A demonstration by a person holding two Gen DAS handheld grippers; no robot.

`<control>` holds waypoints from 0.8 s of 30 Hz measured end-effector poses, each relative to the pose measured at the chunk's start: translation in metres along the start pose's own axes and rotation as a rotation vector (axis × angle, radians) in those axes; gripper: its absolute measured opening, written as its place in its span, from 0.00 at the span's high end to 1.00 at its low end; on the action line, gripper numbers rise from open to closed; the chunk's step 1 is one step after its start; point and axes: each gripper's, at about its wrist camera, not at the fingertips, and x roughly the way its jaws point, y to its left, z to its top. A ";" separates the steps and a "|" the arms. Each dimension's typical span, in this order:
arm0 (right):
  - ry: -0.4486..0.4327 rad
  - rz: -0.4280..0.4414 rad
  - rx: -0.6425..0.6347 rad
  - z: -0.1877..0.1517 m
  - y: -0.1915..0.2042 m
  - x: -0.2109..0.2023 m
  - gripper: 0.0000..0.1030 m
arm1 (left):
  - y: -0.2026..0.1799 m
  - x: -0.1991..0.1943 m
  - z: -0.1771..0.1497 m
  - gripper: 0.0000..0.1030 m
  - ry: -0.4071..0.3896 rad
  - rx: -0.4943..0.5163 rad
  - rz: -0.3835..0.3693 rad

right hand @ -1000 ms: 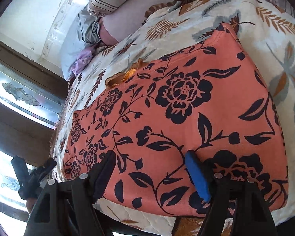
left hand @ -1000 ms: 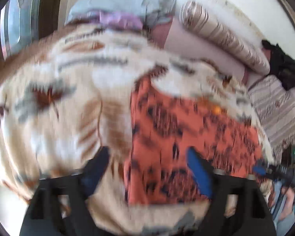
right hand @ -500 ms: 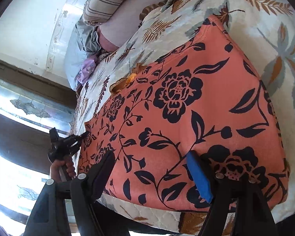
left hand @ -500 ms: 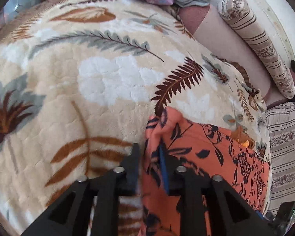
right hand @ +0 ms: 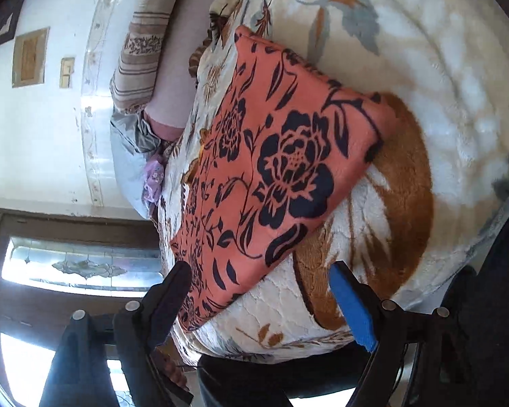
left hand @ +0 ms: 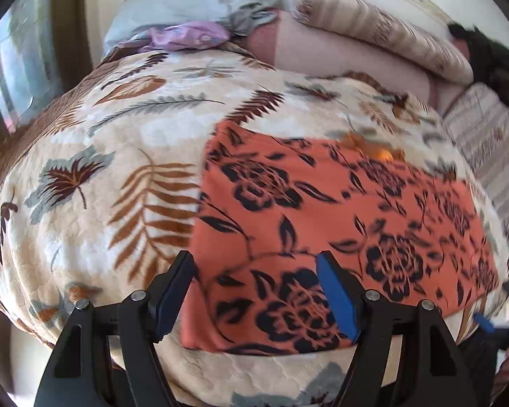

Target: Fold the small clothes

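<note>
Garment (left hand: pixel 322 224): orange cloth printed with black roses, leaves and stems. Lies flat on the bed, on top of the blanket (left hand: pixel 95 183), as a broad rectangle with straight edges and squared corners. Right wrist view shows the same garment (right hand: pixel 271 156) slanting across the frame, one corner reaching over a brown leaf of the blanket (right hand: pixel 414 78); a doubled edge shows along its far side. A small yellow-orange patch (left hand: pixel 383 152) sits at the far edge; what it is cannot be told.

Blanket: cream plush, brown and grey leaf and fern print, covers the bed.

Left claw (left hand: pixel 254 291): jaws opening, spread wide above the near left part of the garment. Nothing pinched; pads clear of the cloth.

Right claw (right hand: pixel 259 300): jaws opening, wide apart. The near corner of the garment shows between them, but neither pad presses on it.

Head of bed: grey pillow (left hand: pixel 193 0), lilac cloth (left hand: pixel 190 35) before it, striped bolster (left hand: pixel 376 37), pink sheet (left hand: pixel 342 57). A dark heap (left hand: pixel 492 61) at the far right, blurred and unidentifiable.

Hidden or unclear: left view is motion-blurred toward the right, so the print smears there. Garment type cannot be told; no sleeves or openings visible. A bit of blue and black gear (left hand: pixel 498 325) at the right rim of the left view is cut off. In the right view fingers (right hand: pixel 173 373) show below the left jaw, mostly hidden. Dark clothing (right hand: pixel 492 305) fills the lower right corner.
</note>
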 end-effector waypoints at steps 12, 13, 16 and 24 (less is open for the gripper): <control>-0.113 -0.040 0.027 0.037 -0.005 -0.005 0.17 | -0.027 -0.005 -0.009 0.27 0.026 0.018 0.033; -0.116 -0.038 0.032 0.038 -0.005 -0.005 0.17 | -0.027 -0.005 -0.010 0.27 0.027 0.020 0.032; -0.120 -0.040 0.033 0.042 -0.005 -0.005 0.17 | -0.029 -0.005 -0.010 0.27 0.030 0.022 0.033; -0.124 -0.053 0.018 0.050 -0.006 -0.006 0.17 | -0.033 -0.011 -0.006 0.27 0.021 0.013 0.030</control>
